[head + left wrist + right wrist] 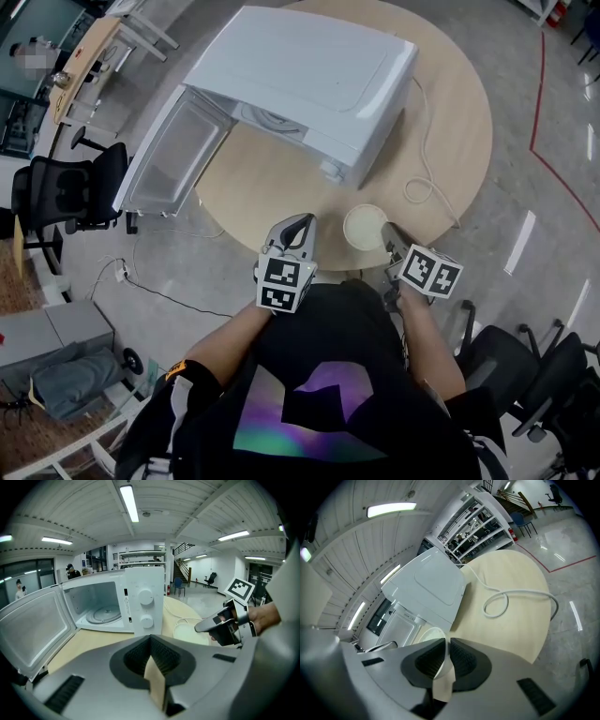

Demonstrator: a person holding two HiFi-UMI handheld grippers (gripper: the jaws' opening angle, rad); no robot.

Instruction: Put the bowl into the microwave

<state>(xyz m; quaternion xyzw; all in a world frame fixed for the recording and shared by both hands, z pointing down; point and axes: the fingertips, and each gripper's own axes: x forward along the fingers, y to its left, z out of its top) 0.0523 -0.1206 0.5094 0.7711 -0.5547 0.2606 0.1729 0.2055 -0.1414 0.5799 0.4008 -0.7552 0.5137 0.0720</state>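
Fingers (461, 660) of the right gripper (445, 645) clenched on the near rim of the bowl (431, 637), with the thin white wall pinched in the slit between the pads. Fingers (165, 657) of the left gripper (150, 638) pressed together tip to tip, grasping nothing.

Bowl upright on the round wooden table (450, 122), close to the near edge. Outside the microwave (309, 75), just beside the front corner that carries the two knobs (146, 609).

Microwave door (173, 155) swung wide open to the left and reaching out past the table edge. Glass turntable (104, 616) lying flat on the floor of the open cavity.

Left gripper raised over the near edge of the table, to the left of the bowl and apart from it, pointing toward the knob panel and the open cavity. Right gripper coming at the bowl from the near right side, marker cube toward the person.

White cable (424, 183) curled in a loose loop on the table, to the right of the microwave and beyond the bowl.
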